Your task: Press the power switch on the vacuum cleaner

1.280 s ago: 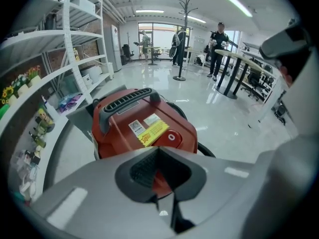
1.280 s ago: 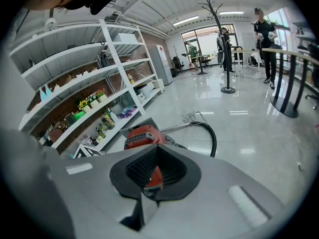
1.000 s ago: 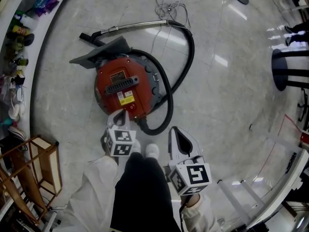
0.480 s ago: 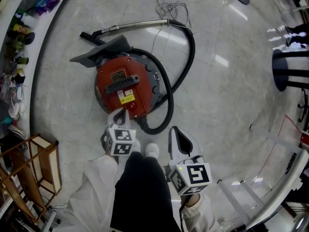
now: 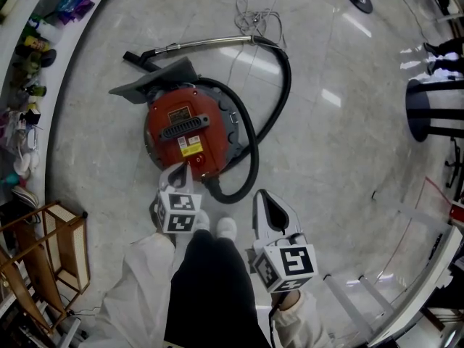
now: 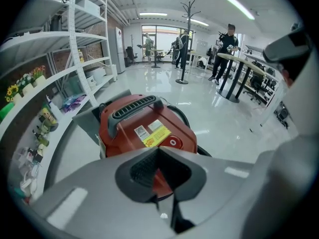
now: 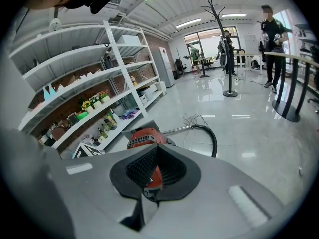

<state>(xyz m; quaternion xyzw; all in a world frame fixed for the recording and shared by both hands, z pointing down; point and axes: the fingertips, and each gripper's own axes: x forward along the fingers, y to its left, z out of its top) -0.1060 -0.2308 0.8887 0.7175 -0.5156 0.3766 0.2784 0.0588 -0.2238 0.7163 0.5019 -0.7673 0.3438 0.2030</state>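
Observation:
A round red vacuum cleaner (image 5: 190,130) lies on the pale floor in front of the person's feet. Its black hose (image 5: 279,93) loops right to a metal wand (image 5: 210,43) and a grey floor nozzle (image 5: 156,80). A small round red power switch (image 6: 173,143) sits near the yellow label on the near edge of the body, also in the head view (image 5: 198,160). My left gripper (image 5: 180,171) is shut and empty, its tip just above the near edge of the vacuum beside the switch; the left gripper view (image 6: 158,151) shows the red body close behind the jaws. My right gripper (image 5: 264,198) is shut, empty, over bare floor to the right.
White shelves (image 5: 32,56) with small items curve along the left. A wooden rack (image 5: 65,259) stands at the lower left. A loose white cable (image 5: 255,11) lies past the wand. Black stand bases (image 5: 428,107) are at the right, and people stand far off (image 6: 227,44).
Only the head view has shifted slightly. Both grippers and the vacuum cleaner keep their places.

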